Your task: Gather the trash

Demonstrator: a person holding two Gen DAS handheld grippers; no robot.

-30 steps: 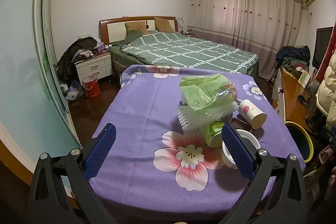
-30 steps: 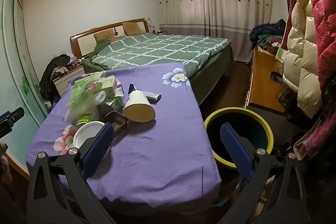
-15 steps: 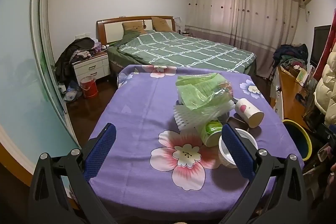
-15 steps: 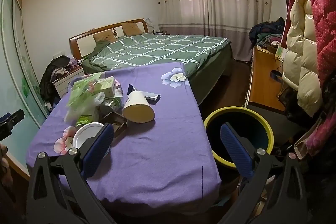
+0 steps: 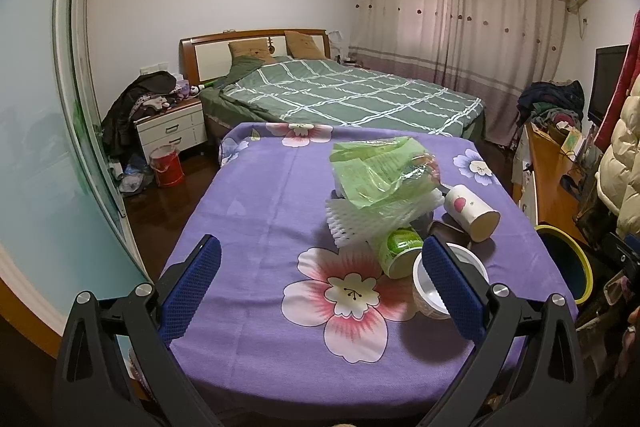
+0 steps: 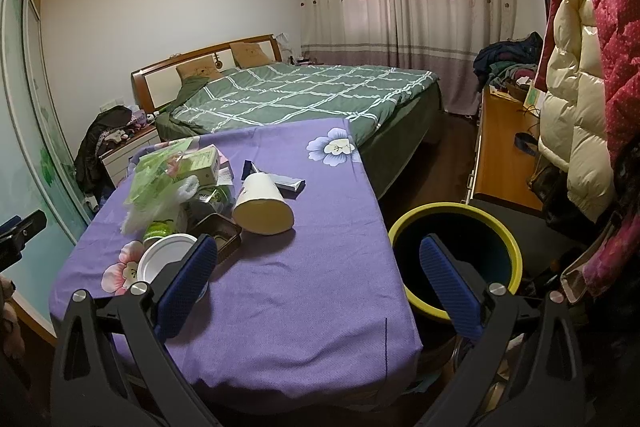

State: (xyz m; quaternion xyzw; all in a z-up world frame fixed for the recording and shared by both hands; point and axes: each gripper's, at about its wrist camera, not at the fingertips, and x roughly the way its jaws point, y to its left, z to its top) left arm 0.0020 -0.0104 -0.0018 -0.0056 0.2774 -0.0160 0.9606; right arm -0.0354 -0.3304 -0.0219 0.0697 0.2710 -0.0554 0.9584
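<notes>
A heap of trash lies on the purple flowered table [image 5: 260,211] [image 6: 312,267]: a green plastic bag [image 5: 380,171] [image 6: 154,173] over white foam netting [image 5: 360,223], a green-labelled cup [image 5: 400,251] on its side, a white bowl [image 5: 430,293] [image 6: 160,261], a tipped paper cup [image 5: 474,213] [image 6: 262,205], a dark tray [image 6: 218,233] and a small green box [image 6: 200,163]. My left gripper [image 5: 316,283] is open, short of the heap. My right gripper [image 6: 318,281] is open above the table's near right part, holding nothing. A yellow-rimmed bin [image 6: 456,259] [image 5: 564,267] stands beside the table.
A bed with a green checked cover [image 5: 344,95] [image 6: 296,87] lies beyond the table. A white nightstand [image 5: 172,129] piled with clothes and a red bucket [image 5: 166,165] stand at the left. A wooden desk [image 6: 504,155] and hanging padded coats [image 6: 576,75] fill the right.
The left wrist view has shifted slightly, so the heap sits a little further left in it. The right wrist view is almost unchanged. Both grippers stay open.
</notes>
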